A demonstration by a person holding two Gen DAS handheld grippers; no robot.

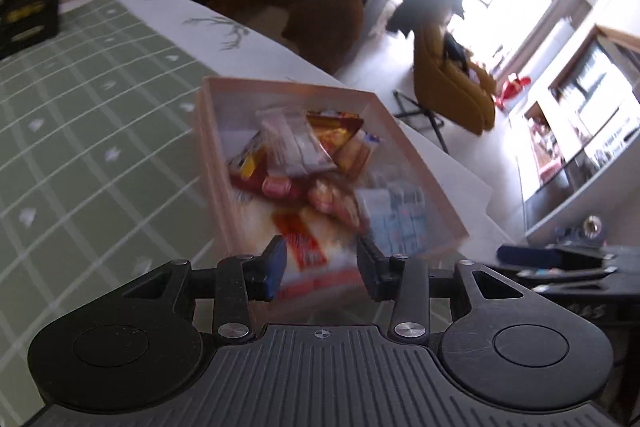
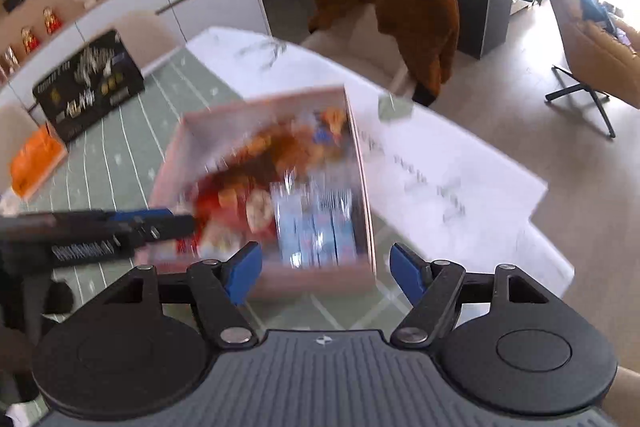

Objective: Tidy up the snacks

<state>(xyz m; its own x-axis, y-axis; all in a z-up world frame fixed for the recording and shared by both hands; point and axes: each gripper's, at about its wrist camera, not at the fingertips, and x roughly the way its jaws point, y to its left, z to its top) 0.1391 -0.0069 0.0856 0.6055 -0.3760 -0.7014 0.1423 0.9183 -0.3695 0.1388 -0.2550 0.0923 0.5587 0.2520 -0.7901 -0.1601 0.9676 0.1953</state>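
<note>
The pink box point(image 1: 212, 163) of snacks sits on the surface point(image 1: 80, 147), on the green checked cloth near the white paper sheet point(image 2: 460, 195), and lies straight ahead of both claws. Its long axis runs away from the cameras, w/ the near short wall closest to the fingertips.

Left claw point(image 1: 321, 263): fingers apart, nothing between them. It hangs over the near end of the box, w/ a red-and-white packet point(image 1: 302, 247) showing in the gap just beyond the tips. Can't tell if the tips touch the packet; motion blur is heavy. In the right wrist view the left claw comes in from the left side, its tips over the box's near-left corner.

Right claw point(image 2: 326, 273): also wide open and empty. It sits just short of the box's near wall, in line w/ the row of pale blue packets point(image 2: 316, 223) stacked along the right side of the box.

Judgement: the left claw is the nearer 1 to the contents, already above the pile; the right is a bit back, outside the wall. Red/orange wrappers point(image 1: 332, 135) lie jumbled in the middle and far end, blue ones look lined up already. So the next grab prob. falls to the left claw, reaching fwd and down along the box's long axis onto the red-and-white packet. Risk: loose wrappers overlap, so 2 may come up together.
</note>
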